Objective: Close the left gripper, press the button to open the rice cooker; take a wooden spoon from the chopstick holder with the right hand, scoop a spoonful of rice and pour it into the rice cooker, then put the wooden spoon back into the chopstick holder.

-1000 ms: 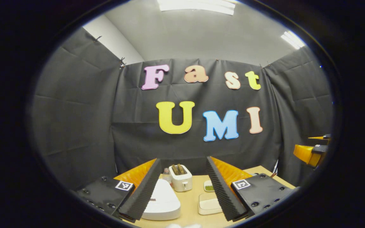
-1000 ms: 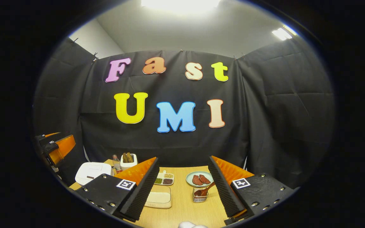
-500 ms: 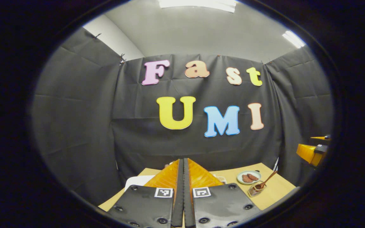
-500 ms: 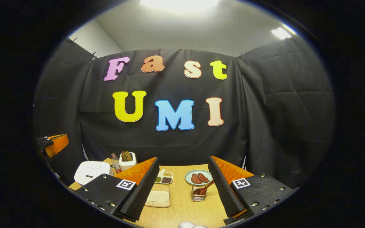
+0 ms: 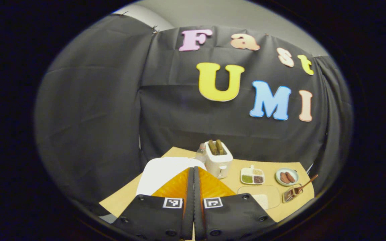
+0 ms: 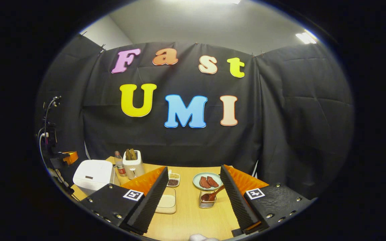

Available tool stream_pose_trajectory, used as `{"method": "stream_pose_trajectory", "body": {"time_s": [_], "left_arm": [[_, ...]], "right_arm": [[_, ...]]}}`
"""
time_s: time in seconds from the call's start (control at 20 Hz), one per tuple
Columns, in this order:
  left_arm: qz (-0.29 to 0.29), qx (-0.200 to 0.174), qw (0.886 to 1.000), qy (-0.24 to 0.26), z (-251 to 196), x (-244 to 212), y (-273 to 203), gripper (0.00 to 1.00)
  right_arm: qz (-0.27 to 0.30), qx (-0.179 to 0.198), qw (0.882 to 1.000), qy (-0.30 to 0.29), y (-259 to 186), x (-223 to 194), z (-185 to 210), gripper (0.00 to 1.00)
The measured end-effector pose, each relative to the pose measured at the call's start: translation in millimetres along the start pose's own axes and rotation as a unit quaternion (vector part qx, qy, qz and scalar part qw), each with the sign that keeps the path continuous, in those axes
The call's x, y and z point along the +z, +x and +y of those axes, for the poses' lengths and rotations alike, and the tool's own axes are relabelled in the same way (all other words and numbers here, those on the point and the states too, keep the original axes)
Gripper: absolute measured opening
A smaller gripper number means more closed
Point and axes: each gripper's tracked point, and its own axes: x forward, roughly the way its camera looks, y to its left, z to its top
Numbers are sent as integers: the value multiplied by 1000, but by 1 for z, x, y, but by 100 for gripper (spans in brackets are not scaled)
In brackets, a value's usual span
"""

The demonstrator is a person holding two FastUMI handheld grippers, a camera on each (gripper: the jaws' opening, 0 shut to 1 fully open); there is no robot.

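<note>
Across the table (image 6: 193, 221) — nothing done yet beyond closing the left gripper (image 5: 193, 169), fingers pressed flat together on nothing, aimed over the white rice cooker (image 5: 161, 174) with its lid down. Risks missing the button: hidden under the fingers from here, so easy to land on plain lid and slide off, or to shove the cooker toward the toaster (image 5: 218, 160) just beside it. Holds the right gripper (image 6: 194, 169) wide and empty, short of the rice tray (image 6: 167, 202) and the chopstick holder (image 6: 207, 201). Could tip that light holder — by tugging sideways at the slanted wooden spoon (image 6: 214, 194) in it.
</note>
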Motion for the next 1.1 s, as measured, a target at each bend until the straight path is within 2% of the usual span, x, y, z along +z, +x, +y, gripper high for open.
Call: {"method": "stream_pose_trajectory", "body": {"time_s": [0.2, 0.45, 0.7, 0.9, 0.95, 1.1], "left_arm": [[66, 33, 997, 3, 22, -57, 51, 9], [130, 58, 990, 5, 39, -105, 79, 9], [144, 57, 987, 35, 38, -112, 80, 10], [191, 50, 980, 17, 41, -111, 81, 10], [202, 47, 978, 13, 41, -110, 82, 10], [199, 42, 979, 21, 41, -108, 86, 10]], "right_arm": [[24, 5, 1000, -15, 8, -11, 9, 95], [29, 16, 999, -25, 12, -12, 24, 95], [41, 24, 999, -18, 17, -20, 31, 95], [40, 28, 999, -11, 20, -19, 35, 93], [39, 30, 999, -7, 19, -19, 36, 95], [40, 30, 999, 0, 21, -23, 36, 95]]}}
